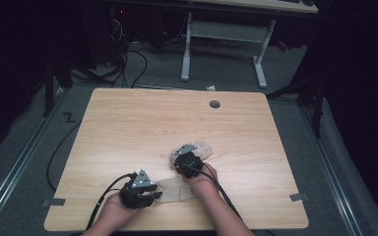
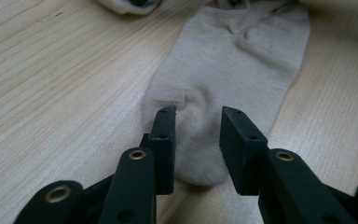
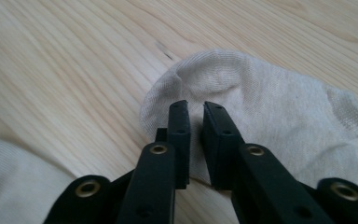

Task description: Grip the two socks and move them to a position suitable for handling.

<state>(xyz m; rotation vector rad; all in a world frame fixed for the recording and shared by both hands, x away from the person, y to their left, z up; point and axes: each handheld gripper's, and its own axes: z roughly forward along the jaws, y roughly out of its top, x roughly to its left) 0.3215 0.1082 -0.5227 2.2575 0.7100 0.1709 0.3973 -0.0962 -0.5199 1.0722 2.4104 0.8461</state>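
Observation:
Two beige socks lie on the wooden table [image 1: 128, 123]. The near sock [image 1: 177, 189] [image 2: 233, 60] lies flat in front of my left gripper [image 1: 153, 192] [image 2: 198, 114]. Its jaws stand apart on either side of the sock's rounded toe end, with a small hump of fabric between them. The far sock [image 1: 204, 148] [image 3: 270, 107] lies under my right gripper [image 1: 183, 153] [image 3: 195, 106]. There the jaws are almost together at the sock's rounded end, with fabric in the narrow slit between them. The near sock's edge [image 3: 9, 172] is at the lower left of the right gripper view.
A grey cable grommet [image 1: 214, 103] sits near the table's far edge. Black cables trail from both grippers toward the near edge. A white desk frame [image 1: 224, 34] stands on the floor beyond the table.

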